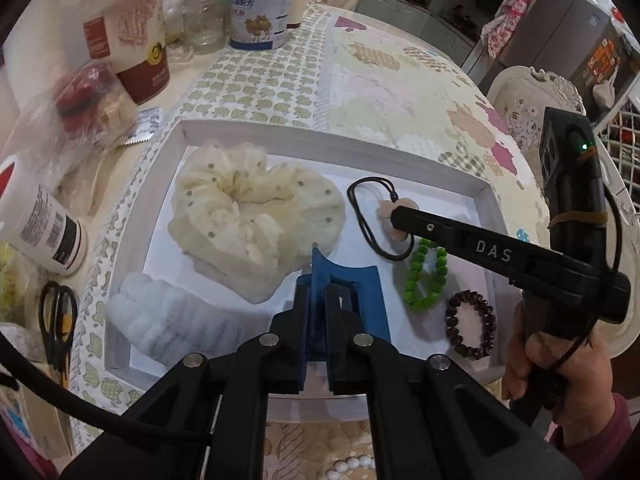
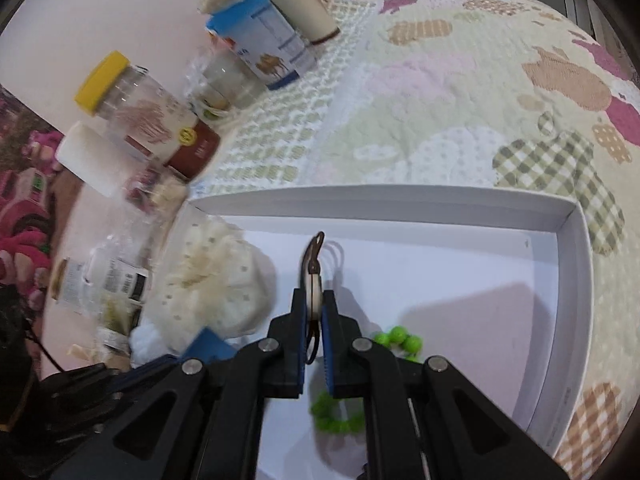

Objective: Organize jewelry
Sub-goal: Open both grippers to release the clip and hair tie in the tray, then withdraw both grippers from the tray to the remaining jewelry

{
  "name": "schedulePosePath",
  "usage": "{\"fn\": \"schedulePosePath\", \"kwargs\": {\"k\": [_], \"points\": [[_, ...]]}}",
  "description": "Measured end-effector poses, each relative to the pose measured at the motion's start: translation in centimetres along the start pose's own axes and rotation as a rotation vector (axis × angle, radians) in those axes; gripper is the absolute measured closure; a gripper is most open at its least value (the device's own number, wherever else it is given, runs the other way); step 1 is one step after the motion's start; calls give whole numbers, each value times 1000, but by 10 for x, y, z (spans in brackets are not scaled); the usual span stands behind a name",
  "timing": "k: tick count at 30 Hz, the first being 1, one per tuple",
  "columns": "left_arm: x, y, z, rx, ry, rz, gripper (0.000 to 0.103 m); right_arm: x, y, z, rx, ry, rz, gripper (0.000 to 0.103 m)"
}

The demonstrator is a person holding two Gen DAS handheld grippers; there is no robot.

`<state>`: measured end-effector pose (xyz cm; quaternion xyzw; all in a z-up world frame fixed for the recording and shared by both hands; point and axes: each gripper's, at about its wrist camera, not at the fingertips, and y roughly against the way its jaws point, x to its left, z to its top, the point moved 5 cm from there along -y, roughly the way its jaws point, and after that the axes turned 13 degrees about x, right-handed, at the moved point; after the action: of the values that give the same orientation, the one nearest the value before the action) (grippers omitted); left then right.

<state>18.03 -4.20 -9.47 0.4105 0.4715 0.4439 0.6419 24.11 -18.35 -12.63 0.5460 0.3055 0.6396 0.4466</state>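
A white tray (image 1: pixel 320 144) (image 2: pixel 400 196) holds a cream scrunchie (image 1: pixel 248 216) (image 2: pixel 216 280), a white fluffy band (image 1: pixel 168 316), a green bead bracelet (image 1: pixel 426 276) (image 2: pixel 332 420) and a dark bead bracelet (image 1: pixel 470 326). My right gripper (image 1: pixel 396 216) (image 2: pixel 314 300) is shut on the pale pendant (image 2: pixel 316 294) of a black cord necklace (image 1: pixel 368 216), low over the tray's middle. The cord's loop trails on the tray floor. My left gripper (image 1: pixel 318 292) is shut on a flat blue piece (image 1: pixel 360 292) (image 2: pixel 208 344), which stands upright beside the scrunchie.
Jars, tins and bottles (image 1: pixel 136 40) (image 2: pixel 160 128) crowd the table's far left. Black scissors (image 1: pixel 58 320) and a white bottle (image 1: pixel 44 232) lie left of the tray. A person's hand (image 1: pixel 560 368) holds the right gripper. An ornate chair (image 1: pixel 532 92) stands beyond the quilted tablecloth (image 2: pixel 440 100).
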Motion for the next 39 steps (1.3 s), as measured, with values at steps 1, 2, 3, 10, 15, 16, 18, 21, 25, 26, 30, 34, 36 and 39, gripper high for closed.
{"fn": "schedulePosePath", "kwargs": {"k": [1,2,3,10,15,16,18,21,25,26,30,34,36,39], "points": [[1,-2,-1,8,1,-3,96,-1,-2,0,6,5,-21,96],[2,-5,-2,19,2,0,95,-2,-5,0,12,14,-56,93],[3,-8,-4,29,5,6,89,-2,-6,0,15,19,-69,91],[8,-9,-15,43,26,17,76,-4,16,-14,-21,24,-76,61],[2,9,-21,2,5,55,75,6,42,-34,-61,39,-85,61],[0,14,-23,-10,-2,68,75,8,47,-39,-69,40,-86,61],[-4,22,-25,-30,-14,86,75,13,58,-50,-89,39,-93,61],[-8,35,-31,-61,-24,113,75,20,71,-66,-111,36,-112,59],[-12,49,-42,-91,-27,139,75,28,84,-87,-130,47,-137,58],[-13,51,-45,-97,-27,149,74,29,87,-92,-134,48,-141,57],[-15,60,-61,-113,-22,167,74,36,98,-112,-151,59,-168,55],[-19,69,-78,-127,-11,175,74,42,107,-133,-158,80,-205,51],[-22,72,-87,-133,-7,175,74,46,113,-143,-164,90,-220,50],[-25,77,-101,-138,1,181,74,52,121,-155,-170,107,-243,50]]}}
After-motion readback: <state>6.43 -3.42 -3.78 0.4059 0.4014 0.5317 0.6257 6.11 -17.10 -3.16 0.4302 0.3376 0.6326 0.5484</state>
